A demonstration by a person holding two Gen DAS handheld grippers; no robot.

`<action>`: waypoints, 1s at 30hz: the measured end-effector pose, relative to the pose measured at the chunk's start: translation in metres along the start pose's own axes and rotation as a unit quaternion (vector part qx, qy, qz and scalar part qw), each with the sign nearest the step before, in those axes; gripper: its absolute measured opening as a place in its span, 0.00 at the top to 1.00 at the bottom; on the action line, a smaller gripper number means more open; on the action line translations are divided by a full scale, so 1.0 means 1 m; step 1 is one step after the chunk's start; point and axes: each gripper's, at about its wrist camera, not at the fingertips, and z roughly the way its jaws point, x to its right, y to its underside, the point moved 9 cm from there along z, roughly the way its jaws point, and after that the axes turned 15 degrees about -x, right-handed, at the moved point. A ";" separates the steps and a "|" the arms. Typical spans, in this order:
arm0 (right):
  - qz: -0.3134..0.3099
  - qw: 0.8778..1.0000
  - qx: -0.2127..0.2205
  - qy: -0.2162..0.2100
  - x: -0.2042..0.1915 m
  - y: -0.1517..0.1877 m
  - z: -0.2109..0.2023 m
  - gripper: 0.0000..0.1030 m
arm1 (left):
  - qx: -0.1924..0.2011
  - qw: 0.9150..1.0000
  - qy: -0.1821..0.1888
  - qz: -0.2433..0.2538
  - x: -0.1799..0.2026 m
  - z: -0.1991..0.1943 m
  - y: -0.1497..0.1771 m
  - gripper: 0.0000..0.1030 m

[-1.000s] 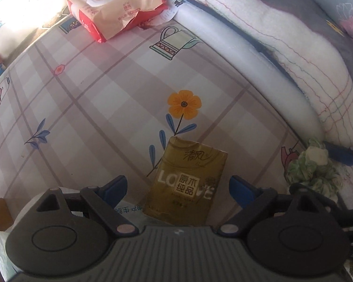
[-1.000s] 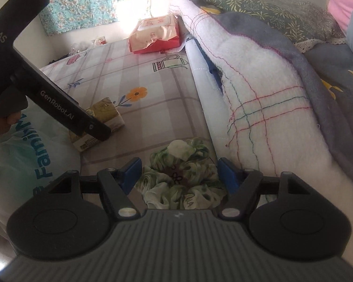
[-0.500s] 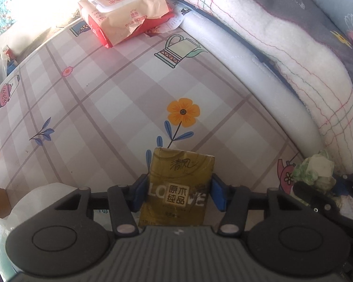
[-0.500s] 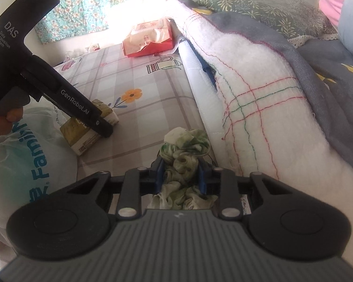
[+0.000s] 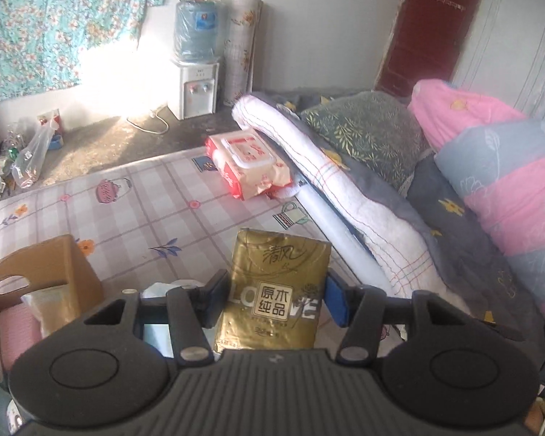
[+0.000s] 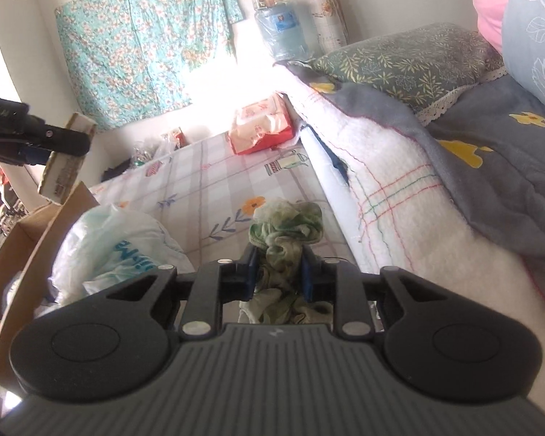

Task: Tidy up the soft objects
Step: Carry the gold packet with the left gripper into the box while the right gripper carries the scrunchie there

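Note:
My left gripper is shut on a gold tissue pack and holds it in the air above the checked mattress. In the right wrist view the left gripper holds that pack high over a cardboard box. My right gripper is shut on a green and white scrunchie, lifted off the mattress.
The cardboard box stands at the mattress's near left, with a white plastic bag beside it. A red wet-wipe pack lies at the far end. A rolled white blanket and pillows line the right side.
Both grippers have risen off the mattress with their loads. The left one has lifted the gold pack high toward the box; the right one has lifted the scrunchie.

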 end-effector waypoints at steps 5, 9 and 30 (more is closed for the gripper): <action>-0.027 0.997 -0.004 -0.078 -0.053 -0.006 -0.017 0.79 | 0.038 0.996 -0.023 -0.072 -0.060 -0.065 0.053 0.46; -0.059 0.988 -0.021 -0.140 -0.108 -0.006 -0.023 0.79 | 0.024 0.991 -0.025 -0.132 -0.102 -0.080 0.107 0.45; -0.169 0.959 -0.085 -0.213 -0.275 0.037 -0.045 0.76 | -0.141 0.969 0.008 -0.201 -0.149 0.004 0.229 0.32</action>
